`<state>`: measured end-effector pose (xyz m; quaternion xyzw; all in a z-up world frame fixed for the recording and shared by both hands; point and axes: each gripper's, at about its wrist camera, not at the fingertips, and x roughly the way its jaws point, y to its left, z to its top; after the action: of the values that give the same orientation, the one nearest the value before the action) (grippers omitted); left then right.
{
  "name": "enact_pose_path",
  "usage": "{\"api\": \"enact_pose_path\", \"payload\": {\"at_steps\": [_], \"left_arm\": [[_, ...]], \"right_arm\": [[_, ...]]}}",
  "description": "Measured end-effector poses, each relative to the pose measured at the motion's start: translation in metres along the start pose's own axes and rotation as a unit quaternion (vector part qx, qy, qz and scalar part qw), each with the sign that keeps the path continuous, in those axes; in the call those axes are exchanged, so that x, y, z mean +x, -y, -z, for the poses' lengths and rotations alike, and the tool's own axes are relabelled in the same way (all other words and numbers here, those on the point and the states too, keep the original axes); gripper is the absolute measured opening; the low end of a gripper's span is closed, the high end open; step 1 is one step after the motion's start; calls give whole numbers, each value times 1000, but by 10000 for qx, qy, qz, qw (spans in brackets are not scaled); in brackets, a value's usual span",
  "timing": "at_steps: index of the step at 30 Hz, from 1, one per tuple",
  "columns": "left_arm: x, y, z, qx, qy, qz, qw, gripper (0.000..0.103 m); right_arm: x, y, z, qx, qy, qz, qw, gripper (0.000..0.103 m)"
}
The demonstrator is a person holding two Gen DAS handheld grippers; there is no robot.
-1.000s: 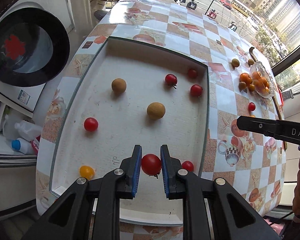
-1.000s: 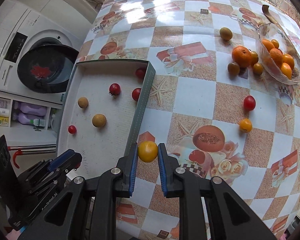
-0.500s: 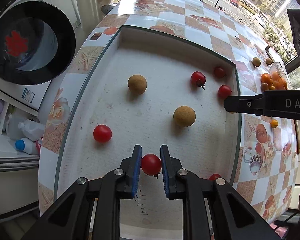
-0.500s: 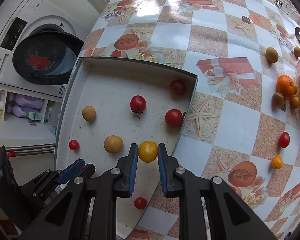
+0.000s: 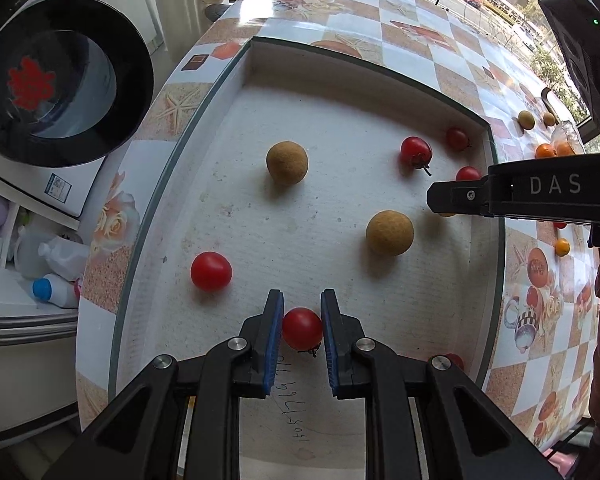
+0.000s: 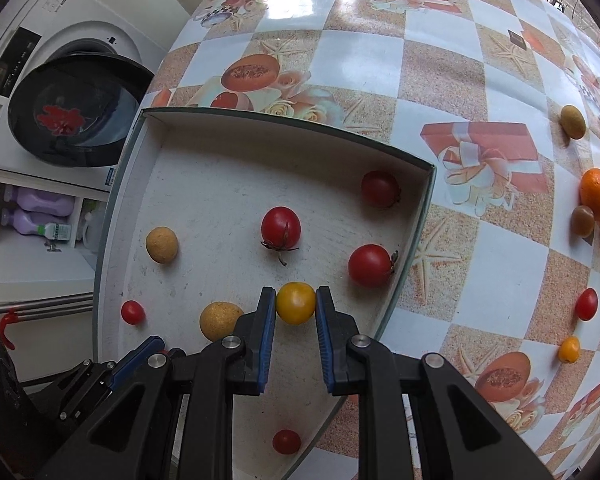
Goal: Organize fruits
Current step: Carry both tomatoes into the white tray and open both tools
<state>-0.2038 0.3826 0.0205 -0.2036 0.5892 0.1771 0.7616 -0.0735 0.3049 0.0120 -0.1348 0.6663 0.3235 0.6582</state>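
Observation:
My left gripper (image 5: 301, 322) is shut on a red cherry tomato (image 5: 302, 328) just above the white floor of the shallow tray (image 5: 236, 60). My right gripper (image 6: 295, 307) is shut on a yellow cherry tomato (image 6: 295, 303) over the tray (image 6: 260, 117), near its right wall. It shows from the side in the left wrist view (image 5: 480, 196). In the tray lie several red tomatoes (image 5: 211, 271) (image 6: 280, 227) and two tan round fruits (image 5: 287, 162) (image 5: 389, 233).
On the checkered tablecloth right of the tray lie a red tomato (image 6: 586, 304), a small yellow one (image 6: 569, 349), an orange (image 6: 598, 193) and brownish fruits (image 6: 573, 121). A washing machine (image 6: 76, 116) stands past the table's left edge.
Both grippers moved forward and lower over the tray with their tomatoes held. The right gripper went from the tray's right rim to inside it.

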Motion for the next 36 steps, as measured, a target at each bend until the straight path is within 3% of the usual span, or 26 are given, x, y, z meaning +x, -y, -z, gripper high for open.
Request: {"api": "enact_pose_path", "payload": {"at_steps": [13, 15, 17, 23, 27, 34, 35, 36], "left_arm": [[4, 13, -2, 388, -68, -321, 9987, 22], [4, 14, -2, 405, -81, -370, 9985, 22], [4, 16, -2, 403, -98, -395, 9984, 22], [3, 17, -2, 402, -148, -447, 9981, 22], [1, 17, -1, 350, -151, -476, 9981, 22], [0, 5, -2, 78, -228, -115, 9996, 22], [-1, 5, -1, 68, -238, -110, 9996, 27], [-1, 4, -1, 55, -239, -85, 9997, 58]], "right_arm": [[9, -5, -6, -122, -100, 10, 9999, 27], [7, -3, -5, -76, -84, -34, 9999, 32], [1, -3, -4, -60, -23, -113, 9999, 48], [-22, -2, 0, -60, 224, -300, 9993, 77], [-41, 11, 4, 101, 392, -371, 9985, 79], [-64, 47, 21, 409, 517, -326, 9973, 79], [-66, 54, 24, 467, 527, -300, 9971, 79], [-68, 59, 26, 523, 530, -283, 9968, 80]]}}
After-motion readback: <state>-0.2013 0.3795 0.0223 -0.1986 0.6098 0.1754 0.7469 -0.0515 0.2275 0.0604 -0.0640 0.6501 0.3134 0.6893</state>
